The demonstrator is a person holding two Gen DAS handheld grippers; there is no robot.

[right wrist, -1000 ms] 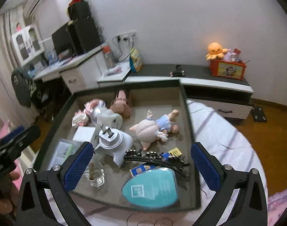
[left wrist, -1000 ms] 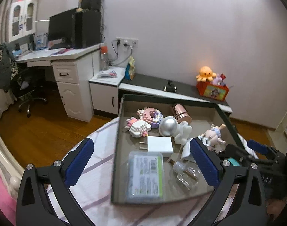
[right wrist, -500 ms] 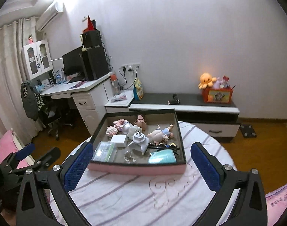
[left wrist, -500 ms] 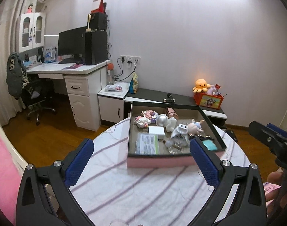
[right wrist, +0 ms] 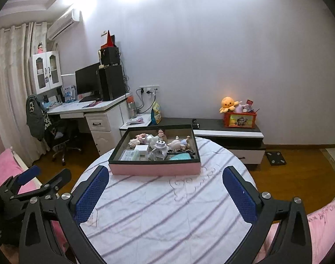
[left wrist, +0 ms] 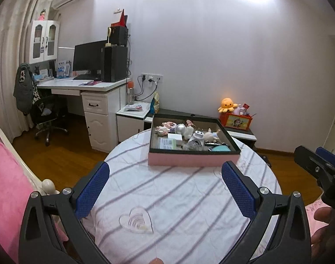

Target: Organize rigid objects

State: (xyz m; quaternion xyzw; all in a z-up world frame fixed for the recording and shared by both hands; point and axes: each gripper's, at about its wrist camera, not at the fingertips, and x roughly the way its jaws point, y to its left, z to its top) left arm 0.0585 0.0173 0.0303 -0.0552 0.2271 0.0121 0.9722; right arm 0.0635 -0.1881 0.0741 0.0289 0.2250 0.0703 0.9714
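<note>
A pink box with a dark rim (left wrist: 192, 159) (right wrist: 154, 168) stands at the far side of a round table with a striped cloth (left wrist: 183, 193) (right wrist: 167, 206). In it lie several small rigid objects: a white plug adapter (right wrist: 160, 146), a doll (right wrist: 178, 143), a white charger block (left wrist: 174, 136), a clear packet (left wrist: 166, 143) and a teal item (right wrist: 180, 157). My left gripper (left wrist: 165, 189) is open and empty, well back from the box. My right gripper (right wrist: 165, 192) is open and empty, also back from it.
A clear heart-shaped dish (left wrist: 136, 220) lies on the cloth near the left gripper. Behind the table stand a white desk with a monitor (left wrist: 88, 59), a low dark cabinet (right wrist: 229, 129) with an orange toy box (right wrist: 240, 120), and an office chair (left wrist: 47, 118). Pink bedding (left wrist: 4, 176) lies at left.
Both grippers have pulled far back and up from the box. The box, which filled the views a second ago, now sits small at the far side of the table.
</note>
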